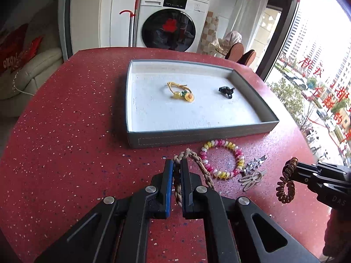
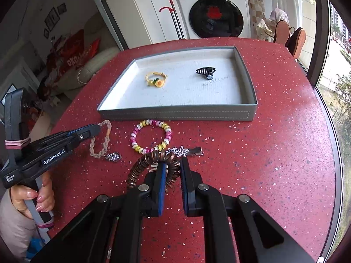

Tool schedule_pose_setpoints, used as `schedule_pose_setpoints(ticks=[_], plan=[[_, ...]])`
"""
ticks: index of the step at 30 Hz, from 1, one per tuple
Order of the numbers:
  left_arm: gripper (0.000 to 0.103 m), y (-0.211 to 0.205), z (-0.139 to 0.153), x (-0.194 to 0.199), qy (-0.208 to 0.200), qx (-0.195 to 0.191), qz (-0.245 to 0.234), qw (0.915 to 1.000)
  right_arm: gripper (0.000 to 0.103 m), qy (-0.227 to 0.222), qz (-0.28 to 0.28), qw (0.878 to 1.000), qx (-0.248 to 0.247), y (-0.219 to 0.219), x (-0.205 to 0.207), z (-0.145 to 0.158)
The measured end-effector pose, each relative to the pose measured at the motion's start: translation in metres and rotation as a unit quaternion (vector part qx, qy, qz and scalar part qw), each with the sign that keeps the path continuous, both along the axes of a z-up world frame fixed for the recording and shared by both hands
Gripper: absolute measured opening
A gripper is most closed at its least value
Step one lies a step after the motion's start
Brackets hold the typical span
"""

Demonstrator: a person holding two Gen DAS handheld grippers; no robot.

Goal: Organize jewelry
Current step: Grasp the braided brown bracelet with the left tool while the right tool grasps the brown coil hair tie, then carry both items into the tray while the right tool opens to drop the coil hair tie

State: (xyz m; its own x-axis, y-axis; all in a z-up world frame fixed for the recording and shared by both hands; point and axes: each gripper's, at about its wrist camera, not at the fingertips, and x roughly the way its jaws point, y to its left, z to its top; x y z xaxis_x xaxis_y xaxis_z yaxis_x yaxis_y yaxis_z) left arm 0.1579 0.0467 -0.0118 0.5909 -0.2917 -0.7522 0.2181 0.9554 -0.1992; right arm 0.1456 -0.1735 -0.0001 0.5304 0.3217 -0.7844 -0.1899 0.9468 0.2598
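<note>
Gripping 1 braided bracelet (image 1: 193,164), left tool (image 1: 177,164); right tool (image 2: 172,168) clamps 1 coil tie (image 2: 149,164); tray (image 1: 197,134) holds 2.

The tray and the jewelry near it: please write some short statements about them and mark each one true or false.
1. The tray holds two items. True: a yellow flower tie and a black clip.
2. The pink and yellow bracelet lies inside the tray. False: it lies on the table, in front of the tray.
3. The left tool is closed on the braided bracelet. True.
4. The right tool is empty. False: it grips a brown coil tie.
5. The star clip is on the table. True.
</note>
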Motion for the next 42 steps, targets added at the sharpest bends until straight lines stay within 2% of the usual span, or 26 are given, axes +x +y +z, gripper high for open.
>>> schedule_pose_setpoints(ticks=[10,15,20,24,30,36,42], plan=[[0.024,-0.007,0.033,0.023,-0.036,-0.004,0.006,0.9993,0.014,-0.021,-0.014,1.0,0.013,-0.015,0.033,0.023],[0.024,-0.019,0.04,0.048,-0.044,0.001,0.012,0.999,0.014,-0.022,-0.025,0.999,0.023,-0.023,0.068,0.031],[0.024,-0.032,0.041,0.076,-0.048,0.014,0.012,0.9987,0.014,-0.009,-0.027,0.999,0.02,-0.025,0.103,0.026],[0.024,-0.038,0.035,0.101,-0.039,0.023,0.013,0.9989,0.014,0.014,-0.027,1.0,0.008,-0.023,0.126,0.01],[0.024,-0.046,0.009,0.124,0.003,0.051,-0.004,0.9987,0.014,0.047,-0.027,0.998,-0.01,-0.021,0.151,-0.016],[0.024,-0.048,-0.017,0.136,0.037,0.067,-0.001,0.997,0.014,0.058,-0.033,0.998,-0.02,-0.024,0.17,-0.031],[0.024,-0.047,-0.03,0.153,0.042,0.084,0.018,0.9954,0.014,0.053,-0.034,0.997,-0.038,-0.025,0.186,-0.038]])
